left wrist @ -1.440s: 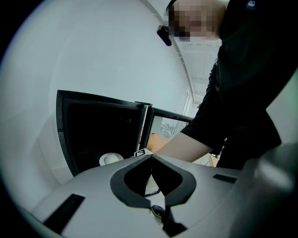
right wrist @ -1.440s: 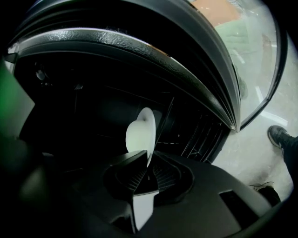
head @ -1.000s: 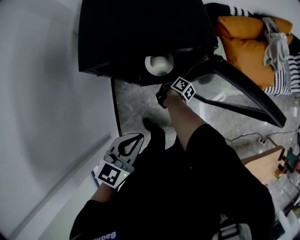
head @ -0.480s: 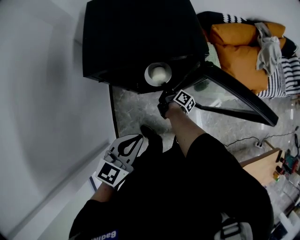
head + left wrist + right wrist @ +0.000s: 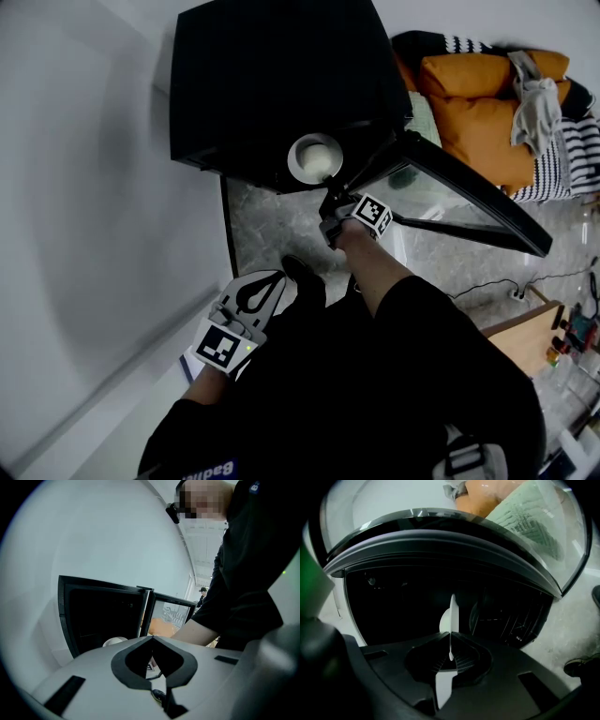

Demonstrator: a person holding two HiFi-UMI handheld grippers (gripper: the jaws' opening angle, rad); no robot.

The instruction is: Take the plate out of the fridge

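A small black fridge stands on the floor with its glass door swung open to the right. A white plate sits at the fridge's front opening. My right gripper reaches to the plate's near rim. In the right gripper view the plate shows edge-on, and the right gripper is shut on its rim before the dark fridge interior. My left gripper hangs low by the person's leg, shut and empty. The left gripper view shows the left gripper, the plate and the fridge beyond.
A white wall runs along the left. The floor is grey marble, with the person's shoe on it. An orange cushion with a grey cloth and striped fabric lies behind the door. A wooden table and a cable are at the right.
The plate and my right gripper have shifted a little out of the fridge towards the person. The left gripper has stayed where it was.
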